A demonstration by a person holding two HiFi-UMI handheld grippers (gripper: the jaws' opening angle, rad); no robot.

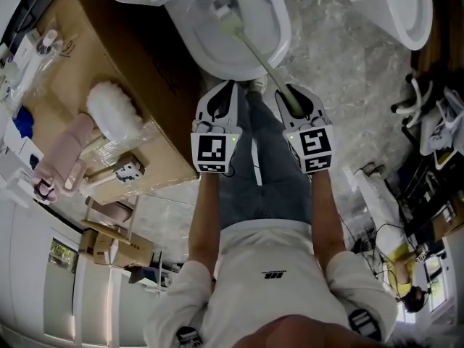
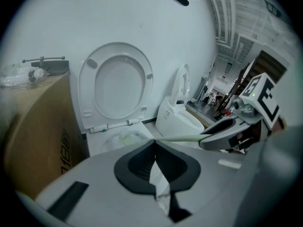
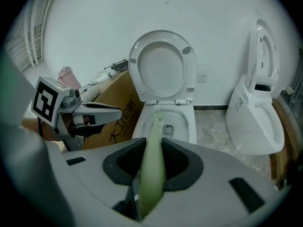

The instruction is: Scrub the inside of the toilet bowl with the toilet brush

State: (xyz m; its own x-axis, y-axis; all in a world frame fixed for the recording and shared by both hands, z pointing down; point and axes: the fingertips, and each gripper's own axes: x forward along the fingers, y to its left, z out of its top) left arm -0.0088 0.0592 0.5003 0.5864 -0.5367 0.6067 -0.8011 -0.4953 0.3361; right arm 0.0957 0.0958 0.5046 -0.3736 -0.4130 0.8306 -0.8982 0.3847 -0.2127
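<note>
A white toilet with its seat raised stands in front of me; its bowl [image 1: 279, 27] [image 3: 185, 126] [image 2: 113, 141] is open. The pale green toilet brush has its head [image 1: 225, 9] [image 3: 157, 111] down inside the bowl, near the back wall. Its long handle [image 1: 257, 53] [image 2: 180, 137] runs back to my right gripper [image 1: 290, 93] [image 3: 152, 160], which is shut on it. My left gripper [image 1: 221, 85] [image 2: 155, 157] hovers just left of the right one, near the bowl's front rim, its jaws shut with nothing held.
A brown cardboard box [image 1: 94, 64] [image 3: 116, 119] stands close to the toilet's left, with a white fluffy duster [image 1: 116, 107] and a pink object [image 1: 65, 151] on it. A second white toilet [image 1: 399, 6] [image 3: 255, 122] stands at the right. Cables and gear [image 1: 435, 129] lie at the far right.
</note>
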